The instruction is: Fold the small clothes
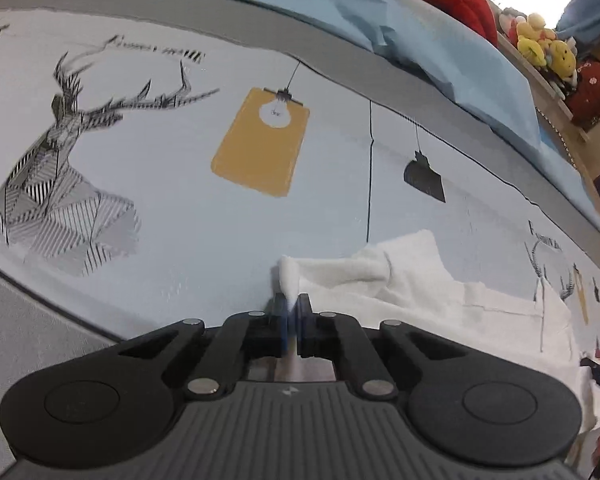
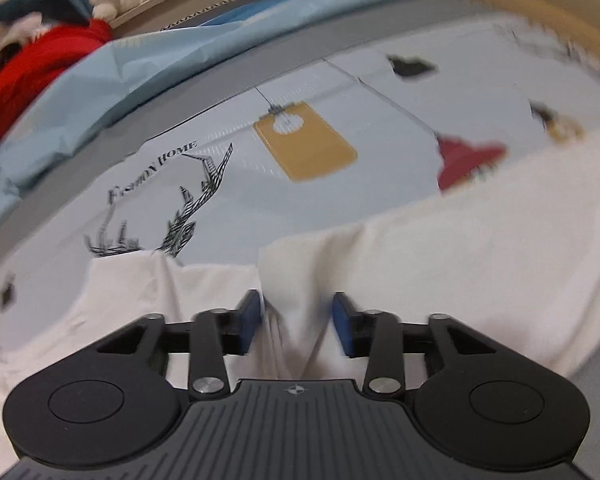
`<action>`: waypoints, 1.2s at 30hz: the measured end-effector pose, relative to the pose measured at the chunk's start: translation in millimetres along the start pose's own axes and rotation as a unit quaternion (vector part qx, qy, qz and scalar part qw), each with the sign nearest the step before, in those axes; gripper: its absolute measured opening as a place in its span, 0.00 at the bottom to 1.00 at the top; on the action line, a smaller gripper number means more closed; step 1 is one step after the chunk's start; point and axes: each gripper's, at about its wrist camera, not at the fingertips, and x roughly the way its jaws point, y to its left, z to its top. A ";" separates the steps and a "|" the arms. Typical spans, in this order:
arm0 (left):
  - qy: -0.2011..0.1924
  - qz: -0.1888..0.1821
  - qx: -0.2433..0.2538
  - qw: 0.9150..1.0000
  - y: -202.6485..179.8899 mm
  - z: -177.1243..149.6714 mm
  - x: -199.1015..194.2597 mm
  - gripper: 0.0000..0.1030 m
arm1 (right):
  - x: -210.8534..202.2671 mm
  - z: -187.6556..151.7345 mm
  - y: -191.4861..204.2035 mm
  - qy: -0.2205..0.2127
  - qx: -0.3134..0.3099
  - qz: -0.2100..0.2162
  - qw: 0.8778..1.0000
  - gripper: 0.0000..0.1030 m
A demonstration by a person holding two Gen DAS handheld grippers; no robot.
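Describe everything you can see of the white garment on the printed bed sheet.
The white cloth garment looks soft and thin, lying rumpled on the pale blue printed bed sheet. The left gripper is shut on a bunched corner. In the right wrist view, folds run between the right gripper blue pads, which stand apart around them. Its type is unclear.

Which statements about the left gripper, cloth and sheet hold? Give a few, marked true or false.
1. The left gripper is shut on a corner of the cloth. True.
2. The cloth is red. False: it is white.
3. The sheet has a deer print. True.
4. The cloth lies on a bare wooden table. False: it lies on the printed sheet.
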 end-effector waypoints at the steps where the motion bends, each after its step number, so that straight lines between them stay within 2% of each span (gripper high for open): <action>1: -0.004 0.000 0.004 1.000 -0.7 2.4 0.7 0.03 | 3.6 2.0 3.0 -0.004 -0.013 -0.016 1.000 0.04; 9: -0.063 -0.003 0.034 0.997 -13.1 28.7 3.2 0.03 | 16.0 25.5 1.6 -0.051 0.014 -0.007 0.999 0.02; 12: -0.101 -0.013 0.051 0.994 -25.9 38.1 -0.8 0.04 | 13.0 35.7 2.0 -0.080 0.032 0.001 0.996 0.02; 13: -0.111 -0.008 0.065 0.992 -33.4 40.2 -2.2 0.08 | 12.4 37.9 3.8 -0.086 0.034 -0.001 0.996 0.03; 14: -0.117 0.007 0.079 0.990 -41.0 41.4 -3.6 0.08 | 12.6 40.2 4.9 -0.090 0.036 -0.003 0.995 0.03; 15: -0.118 0.016 0.089 0.989 -45.6 41.8 -5.7 0.15 | 13.8 42.0 5.8 -0.086 0.037 -0.006 0.996 0.05; 16: -0.116 0.013 0.096 0.988 -48.1 41.9 -8.7 0.23 | 15.4 43.1 6.4 -0.076 0.036 -0.013 0.996 0.07; 17: -0.115 0.007 0.095 0.989 -49.2 41.8 -13.1 0.23 | 15.9 43.3 6.4 -0.066 0.033 -0.025 0.997 0.14; 18: -0.113 0.002 0.096 0.989 -50.2 41.5 -18.0 0.23 | 12.7 42.1 6.0 -0.065 0.029 -0.044 0.996 0.22; 20: -0.100 -0.019 0.113 0.988 -52.8 37.0 -28.4 0.23 | -0.2 37.5 6.4 -0.085 0.019 -0.071 0.994 0.24; 21: -0.083 -0.036 0.123 0.988 -53.9 34.2 -30.6 0.23 | -9.2 34.6 8.2 -0.093 0.010 -0.072 0.993 0.24; 22: -0.045 -0.060 0.136 0.988 -55.0 29.1 -29.3 0.23 | -15.9 31.5 10.1 -0.098 -0.001 -0.058 0.994 0.24; 23: -0.004 -0.075 0.150 0.986 -54.8 21.4 -24.9 0.23 | -23.6 27.5 13.4 -0.100 -0.014 -0.035 0.994 0.24; 25: 0.052 -0.060 0.188 0.979 -52.9 3.4 -13.7 0.23 | -30.1 18.0 18.5 -0.076 -0.044 0.034 0.996 0.24; 27: 0.092 -0.016 0.222 0.970 -45.7 -16.6 -2.8 0.20 | -22.7 4.3 22.5 0.001 -0.090 0.120 0.989 0.25; 28: 0.088 -0.009 0.226 0.970 -42.3 -20.1 -6.0 0.20 | -16.3 -3.7 23.1 0.035 -0.108 0.125 0.986 0.25; 29: 0.083 -0.013 0.222 0.972 -39.4 -20.1 -11.3 0.19 | -11.4 -12.7 21.8 0.054 -0.126 0.104 0.985 0.21; 31: 0.065 -0.033 0.208 0.975 -34.3 -20.2 -22.2 0.17 | -17.8 -20.6 14.4 0.034 -0.133 0.101 0.985 0.19; 32: 0.068 -0.025 0.207 0.976 -31.8 -23.4 -19.6 0.17 | -19.7 -20.4 10.3 0.038 -0.125 0.106 0.986 0.19; 34: 0.078 0.013 0.208 0.975 -31.8 -35.0 -15.2 0.29 | -24.8 -22.1 3.2 0.047 -0.114 0.109 0.986 0.19; 36: 0.072 0.037 0.217 0.973 -44.3 -37.0 -27.3 0.28 | -39.3 -22.9 -0.8 0.055 -0.100 0.099 0.989 0.19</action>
